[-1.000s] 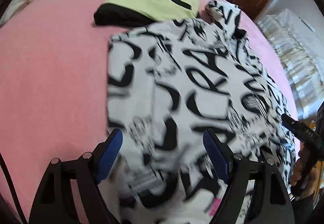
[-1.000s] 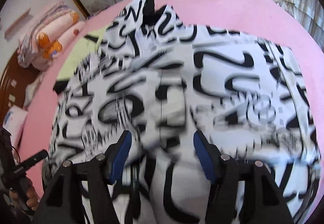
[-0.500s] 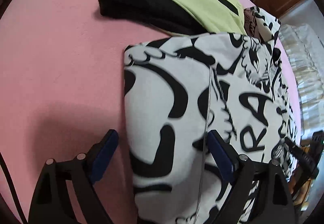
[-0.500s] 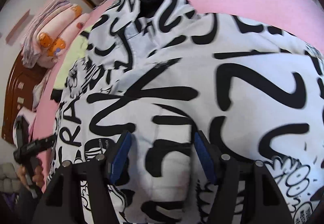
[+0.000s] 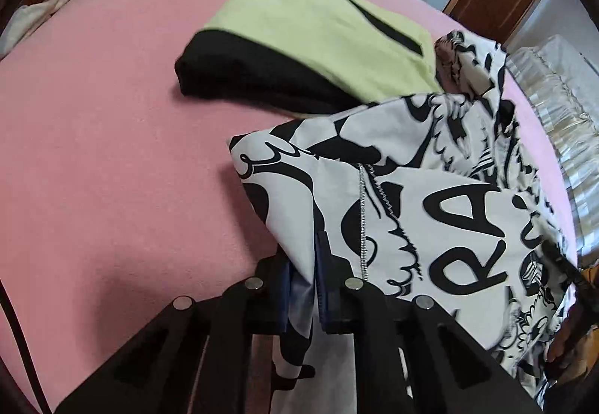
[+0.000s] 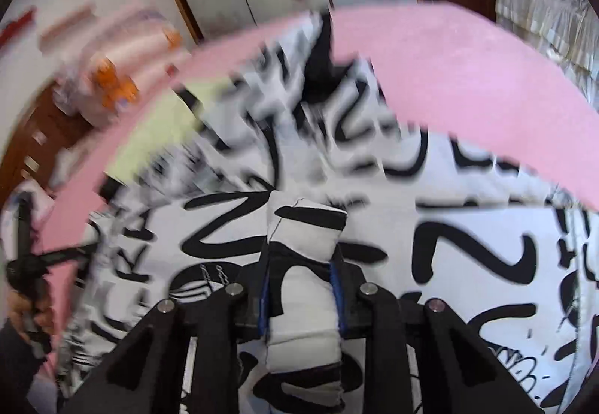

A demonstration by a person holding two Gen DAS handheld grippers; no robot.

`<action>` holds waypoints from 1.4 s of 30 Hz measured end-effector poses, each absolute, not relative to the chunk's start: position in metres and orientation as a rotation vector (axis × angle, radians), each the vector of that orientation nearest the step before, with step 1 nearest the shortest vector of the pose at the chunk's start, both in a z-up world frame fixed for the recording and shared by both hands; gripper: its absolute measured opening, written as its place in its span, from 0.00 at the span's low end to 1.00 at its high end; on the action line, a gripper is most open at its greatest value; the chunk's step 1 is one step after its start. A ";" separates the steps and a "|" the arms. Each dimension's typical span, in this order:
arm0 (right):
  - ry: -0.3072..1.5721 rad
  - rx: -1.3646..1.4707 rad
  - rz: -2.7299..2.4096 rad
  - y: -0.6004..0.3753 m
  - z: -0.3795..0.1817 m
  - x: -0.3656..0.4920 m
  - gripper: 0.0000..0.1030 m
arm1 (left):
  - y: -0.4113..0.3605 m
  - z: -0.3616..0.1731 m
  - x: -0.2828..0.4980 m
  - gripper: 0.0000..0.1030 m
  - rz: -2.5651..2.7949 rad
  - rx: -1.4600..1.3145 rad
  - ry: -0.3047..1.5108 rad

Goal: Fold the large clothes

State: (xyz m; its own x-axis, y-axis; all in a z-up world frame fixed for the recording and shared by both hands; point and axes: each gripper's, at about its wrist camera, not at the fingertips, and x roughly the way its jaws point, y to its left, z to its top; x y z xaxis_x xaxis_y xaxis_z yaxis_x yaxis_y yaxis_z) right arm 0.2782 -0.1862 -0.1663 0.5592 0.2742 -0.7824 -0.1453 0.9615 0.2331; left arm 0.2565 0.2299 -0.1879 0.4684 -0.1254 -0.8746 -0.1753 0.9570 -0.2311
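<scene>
Both grippers, open half a second ago, now pinch the black-and-white graffiti-print fabric garment point(image 5: 449, 211): left gripper point(image 5: 303, 286) clamps its near-left corner, right gripper point(image 6: 301, 286) a bunched edge. Its body stretches far-right over the pink bedsheet point(image 5: 112, 151).

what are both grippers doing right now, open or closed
left gripper: closed on an edge of the black-and-white graffiti-print garment.
right gripper: closed on a bunched fold of the same garment.
</scene>
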 end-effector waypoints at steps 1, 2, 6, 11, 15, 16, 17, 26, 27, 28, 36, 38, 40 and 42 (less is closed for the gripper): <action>0.990 0.127 0.237 -0.183 -0.179 0.283 0.27 | 0.230 -0.191 0.257 0.14 0.037 -0.306 1.094; 1.037 0.123 0.232 -0.181 -0.190 0.286 0.28 | 0.230 -0.191 0.257 0.19 0.048 -0.299 1.100; 1.040 0.135 0.143 -0.186 -0.178 0.277 0.46 | 0.225 -0.173 0.250 0.45 0.139 -0.207 1.114; 0.945 0.064 0.151 -0.170 -0.139 0.247 0.46 | 0.195 -0.132 0.221 0.59 0.132 -0.128 1.017; 0.939 0.075 0.255 -0.134 -0.127 0.225 0.46 | 0.157 -0.119 0.193 0.61 0.081 -0.165 0.965; 0.938 0.073 0.275 -0.123 -0.127 0.222 0.46 | 0.149 -0.120 0.187 0.61 0.077 -0.179 0.961; 0.938 0.073 0.298 -0.112 -0.127 0.218 0.46 | 0.141 -0.123 0.180 0.61 0.076 -0.197 0.954; 1.038 0.100 0.412 -0.046 -0.164 0.214 0.46 | 0.120 -0.181 0.149 0.61 0.153 -0.213 0.999; 1.055 0.074 0.399 -0.047 -0.171 0.216 0.43 | 0.120 -0.182 0.150 0.61 0.163 -0.172 0.999; 1.058 0.061 0.396 -0.049 -0.173 0.214 0.42 | 0.123 -0.183 0.151 0.61 0.174 -0.143 1.002; 1.004 -0.009 0.074 -0.144 -0.173 0.222 0.36 | 0.152 -0.187 0.156 0.62 0.164 -0.154 1.013; 1.022 0.065 0.062 -0.168 -0.175 0.223 0.37 | 0.153 -0.188 0.157 0.64 0.171 -0.155 1.015; 1.016 0.047 0.010 -0.177 -0.175 0.221 0.39 | 0.154 -0.188 0.158 0.66 0.174 -0.162 1.017; 1.032 0.069 0.000 -0.184 -0.178 0.219 0.39 | 0.153 -0.188 0.159 0.67 0.175 -0.163 1.020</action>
